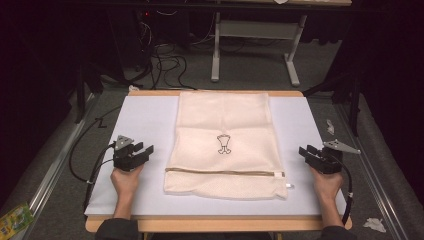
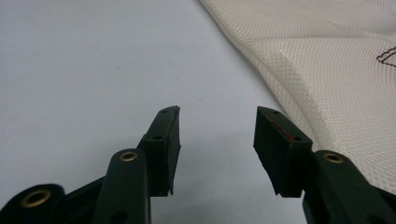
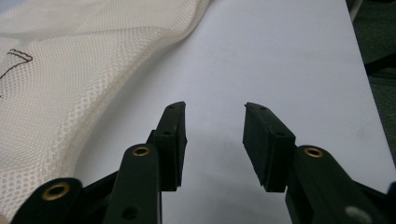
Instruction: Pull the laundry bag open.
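On the pale table [image 1: 145,120], a cream mesh bag [image 1: 225,142] lies flat.
Left gripper [image 1: 142,152] and right gripper [image 1: 306,151] flank it, jaws apart, empty.

My L gripper [image 1: 145,149] & R gripper [image 1: 306,151]: matte black bodies, each w/ a grey three-cornered plate on top and a black cable trailing off the back. Jaws are flat black blocks w/ small screw holes; brass-coloured rivets at the arm pivots. Thin red line along one L jaw edge. Dark sleeves at my forearms.
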`<state>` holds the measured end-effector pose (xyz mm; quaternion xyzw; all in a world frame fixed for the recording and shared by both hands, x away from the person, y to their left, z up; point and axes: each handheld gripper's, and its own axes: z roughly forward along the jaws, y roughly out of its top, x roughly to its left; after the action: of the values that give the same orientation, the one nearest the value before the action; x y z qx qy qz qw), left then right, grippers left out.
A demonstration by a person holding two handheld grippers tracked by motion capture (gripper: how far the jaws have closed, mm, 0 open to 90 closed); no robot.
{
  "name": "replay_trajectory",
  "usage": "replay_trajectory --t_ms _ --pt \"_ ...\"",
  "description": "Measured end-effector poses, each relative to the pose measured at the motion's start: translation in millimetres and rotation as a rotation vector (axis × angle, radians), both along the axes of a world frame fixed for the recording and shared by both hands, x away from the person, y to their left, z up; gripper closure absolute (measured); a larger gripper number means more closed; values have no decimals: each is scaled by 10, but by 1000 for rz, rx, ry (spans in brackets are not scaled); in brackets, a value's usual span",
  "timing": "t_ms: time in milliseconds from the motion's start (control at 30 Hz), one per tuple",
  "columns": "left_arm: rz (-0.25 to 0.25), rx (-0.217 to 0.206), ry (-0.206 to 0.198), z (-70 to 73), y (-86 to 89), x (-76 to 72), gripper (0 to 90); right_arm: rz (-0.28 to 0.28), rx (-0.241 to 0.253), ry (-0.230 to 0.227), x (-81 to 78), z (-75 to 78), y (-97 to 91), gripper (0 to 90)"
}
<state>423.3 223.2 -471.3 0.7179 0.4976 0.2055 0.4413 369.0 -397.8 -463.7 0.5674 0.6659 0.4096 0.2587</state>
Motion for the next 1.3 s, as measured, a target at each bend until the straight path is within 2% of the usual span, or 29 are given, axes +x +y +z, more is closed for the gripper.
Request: replay_trajectory --t_ms 433,567,733,1133,1300 --pt "-10 11 19 -62 -43 47 492 -3 -32 31 31 -83 44 561" --pt "-16 36 25 -95 -69 45 491 -4 -40 39 35 -102 51 553" --pt "-20 42 28 -117 -88 48 487 -6 -46 32 27 -104 62 542" --pt "-17 56 29 -126 -103 47 472 1 -53 36 28 -113 70 477" --pt "-27 83 17 -129 -132 33 436 5 -76 51 40 -117 92 453"
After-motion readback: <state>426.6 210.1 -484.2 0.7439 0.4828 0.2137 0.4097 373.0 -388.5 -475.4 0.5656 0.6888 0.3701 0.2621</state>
